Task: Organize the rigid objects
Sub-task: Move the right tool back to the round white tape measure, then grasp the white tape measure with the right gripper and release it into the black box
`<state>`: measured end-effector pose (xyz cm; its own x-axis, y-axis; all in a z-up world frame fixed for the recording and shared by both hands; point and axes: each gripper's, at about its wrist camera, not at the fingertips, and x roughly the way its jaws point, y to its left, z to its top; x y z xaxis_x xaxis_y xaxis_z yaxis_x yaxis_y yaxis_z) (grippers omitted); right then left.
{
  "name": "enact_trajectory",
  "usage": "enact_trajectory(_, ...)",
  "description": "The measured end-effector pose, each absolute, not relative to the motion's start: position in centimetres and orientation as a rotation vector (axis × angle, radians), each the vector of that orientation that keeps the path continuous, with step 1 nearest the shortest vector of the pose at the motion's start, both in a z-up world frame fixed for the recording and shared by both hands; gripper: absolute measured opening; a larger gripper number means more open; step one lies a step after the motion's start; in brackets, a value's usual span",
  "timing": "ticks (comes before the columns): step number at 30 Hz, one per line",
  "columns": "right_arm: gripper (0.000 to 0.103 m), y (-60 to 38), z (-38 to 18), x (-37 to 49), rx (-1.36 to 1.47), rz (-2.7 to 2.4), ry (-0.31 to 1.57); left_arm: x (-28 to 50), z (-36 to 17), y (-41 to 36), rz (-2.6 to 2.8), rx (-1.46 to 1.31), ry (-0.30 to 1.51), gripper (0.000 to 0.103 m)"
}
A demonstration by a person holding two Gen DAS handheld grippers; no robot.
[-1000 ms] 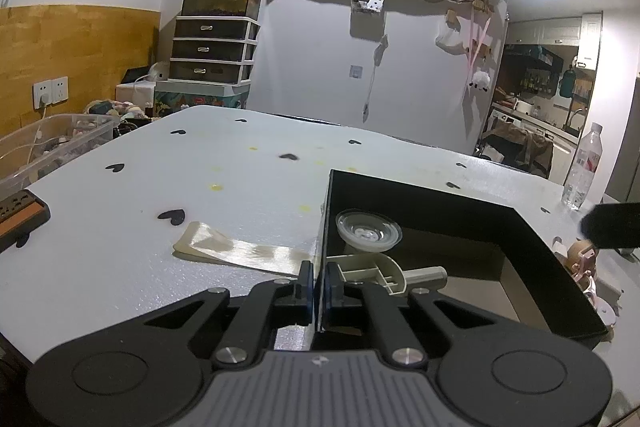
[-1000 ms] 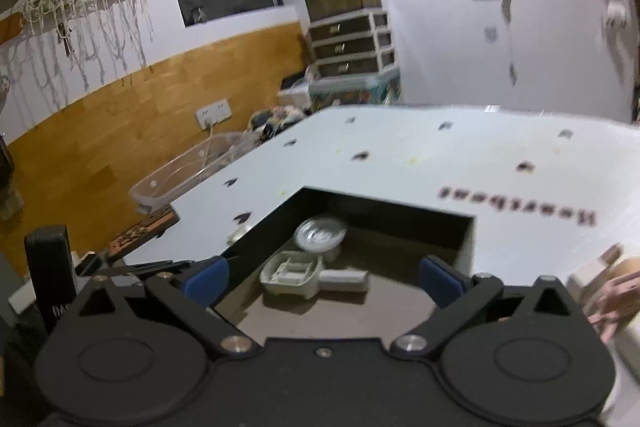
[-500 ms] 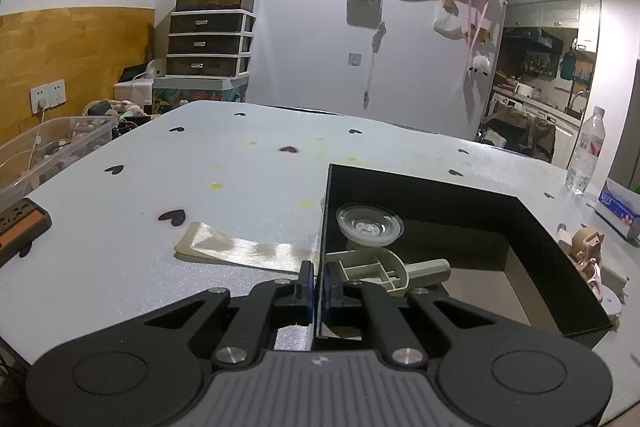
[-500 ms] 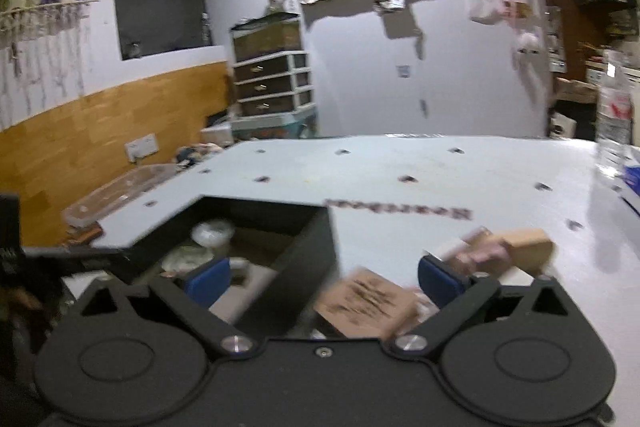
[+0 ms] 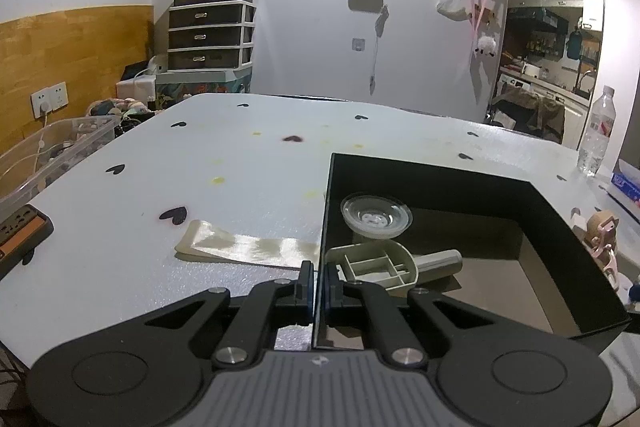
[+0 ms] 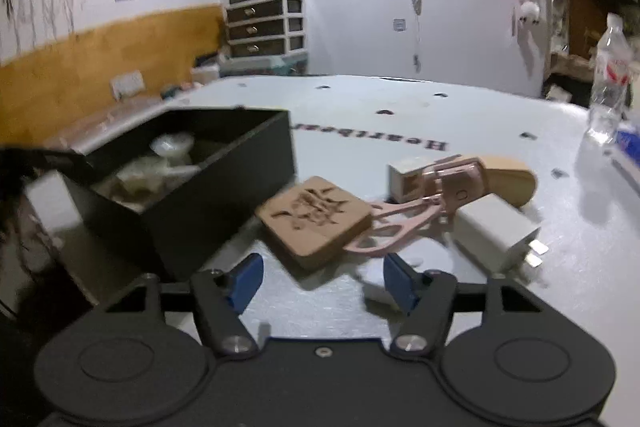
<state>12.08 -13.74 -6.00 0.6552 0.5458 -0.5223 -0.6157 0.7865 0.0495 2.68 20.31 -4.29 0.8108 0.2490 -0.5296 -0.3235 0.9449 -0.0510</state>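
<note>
A black box [image 5: 440,179] stands on the white table, and my left gripper [image 5: 316,287] is shut on its left wall. Inside lie a clear round dish [image 5: 376,217] and a beige divided scoop [image 5: 380,265]. In the right wrist view the same black box [image 6: 224,195] is at the left. My right gripper [image 6: 322,281] hangs low over the table with its jaws closing. A carved wooden block [image 6: 316,221] lies just ahead of them, its near corner reaching between the fingertips [image 6: 244,281], untouched. A pink eyelash curler [image 6: 404,223], a wooden piece [image 6: 504,175] and a white charger plug [image 6: 496,231] lie beyond.
A water bottle [image 6: 608,75] and a blue tissue box [image 5: 628,183] stand at the table's right edge. A cream ribbon [image 5: 244,247] lies left of the box. A power strip [image 5: 20,231] and a clear bin [image 5: 48,155] sit at the far left.
My right gripper swung from above the box to the right and sank toward the wooden block, its jaws narrowing. The left gripper kept its hold on the box wall.
</note>
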Motion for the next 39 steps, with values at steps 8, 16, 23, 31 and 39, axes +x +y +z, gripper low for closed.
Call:
enact_trajectory(8, 0.068, -15.5, -6.7, 15.0, -0.169, 0.577, 0.555, 2.8, -4.3, 20.2, 0.310, -0.131, 0.551, 0.005)
enact_trajectory(16, 0.061, -14.7, -7.4, 15.6, -0.203, 0.601, 0.575, 3.1, -4.3, 19.8, 0.316, -0.122, 0.562, 0.005)
enact_trajectory(23, 0.059, -15.2, -7.4, 14.9, -0.158, 0.574, 0.576, 3.1, -4.3, 19.8, 0.317, -0.123, 0.564, 0.005)
enact_trajectory(31, 0.059, -18.0, -6.6, 14.0, -0.086, 0.516, 0.571, 3.0, -4.3, 19.9, 0.317, -0.131, 0.558, 0.005)
enact_trajectory(39, 0.059, -19.4, -4.4, 13.8, 0.020, 0.567, 0.541, 3.0, -4.2, 19.9, 0.316, -0.129, 0.555, 0.005)
